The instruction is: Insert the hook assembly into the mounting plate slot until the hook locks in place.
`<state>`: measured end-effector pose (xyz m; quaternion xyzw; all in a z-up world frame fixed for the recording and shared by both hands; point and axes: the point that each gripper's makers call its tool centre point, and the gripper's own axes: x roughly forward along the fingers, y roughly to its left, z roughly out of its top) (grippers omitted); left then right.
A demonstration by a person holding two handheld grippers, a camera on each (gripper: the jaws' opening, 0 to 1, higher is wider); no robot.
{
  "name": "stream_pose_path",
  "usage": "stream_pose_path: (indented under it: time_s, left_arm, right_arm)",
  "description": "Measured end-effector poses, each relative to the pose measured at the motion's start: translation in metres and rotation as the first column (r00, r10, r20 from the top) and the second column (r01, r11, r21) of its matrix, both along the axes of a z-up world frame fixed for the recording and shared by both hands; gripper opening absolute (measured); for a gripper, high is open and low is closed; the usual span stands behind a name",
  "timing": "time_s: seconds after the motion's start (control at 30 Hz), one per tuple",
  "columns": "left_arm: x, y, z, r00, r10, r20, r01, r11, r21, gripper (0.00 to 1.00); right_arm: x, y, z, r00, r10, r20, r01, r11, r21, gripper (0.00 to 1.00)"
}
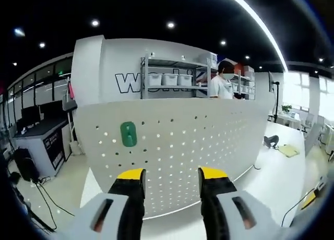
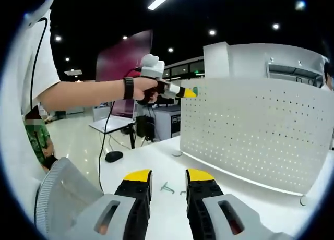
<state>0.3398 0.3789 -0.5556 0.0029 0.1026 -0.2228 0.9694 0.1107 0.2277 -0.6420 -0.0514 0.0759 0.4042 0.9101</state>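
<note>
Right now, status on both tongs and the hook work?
Left tongs open, empty, facing pegboard. Right tongs open, empty over table. Green hook piece on pegboard; small metal hooks loose on table. Nothing in the way.

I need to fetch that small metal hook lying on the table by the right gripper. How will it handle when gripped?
The metal hook looks thin and wiry, so probably light and stiff. Lying flat on the smooth white table, it may skid or slip when the right gripper, jaws open, closes on it.

My left hand-held gripper (image 1: pixel 171 178) hung with jaws apart before the white pegboard (image 1: pixel 209 141), near its green hook (image 1: pixel 128 134).
</note>
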Motion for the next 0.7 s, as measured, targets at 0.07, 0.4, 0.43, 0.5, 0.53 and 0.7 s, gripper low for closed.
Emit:
stream_pose_path:
  time_s: [0.07,0.4,0.43,0.5,0.53,0.7]
  left_arm:
    - [-0.006,-0.004,0.0,0.999,-0.031,0.009,0.031,0.999,-0.012,0.47]
    - [-0.026,-0.006,0.005,0.993,-0.107,0.058,0.107,0.994,-0.002,0.53]
    - [-0.029,-0.006,0.005,0.991,-0.113,0.065,0.113,0.994,0.009,0.54]
    - [-0.034,-0.004,0.004,0.991,-0.12,0.066,0.12,0.993,0.006,0.54]
    - [-0.039,-0.005,0.003,0.989,-0.129,0.066,0.129,0.992,0.003,0.54]
    - [-0.055,-0.007,-0.006,0.987,-0.153,0.05,0.154,0.988,-0.004,0.59]
  right_arm:
    - [0.001,0.001,0.0,1.0,-0.001,-0.002,0.001,1.0,-0.009,0.26]
    - [0.016,0.001,-0.002,1.0,-0.015,0.005,0.016,0.998,-0.06,0.28]
    - [0.018,0.001,-0.003,1.0,-0.012,-0.001,0.012,0.998,-0.061,0.28]
    - [0.022,0.0,-0.006,1.0,-0.012,-0.005,0.012,0.997,-0.078,0.28]
    - [0.023,0.0,-0.007,1.0,-0.011,-0.009,0.01,0.996,-0.085,0.28]
    - [0.03,-0.002,-0.01,1.0,-0.009,-0.025,0.007,0.994,-0.105,0.28]
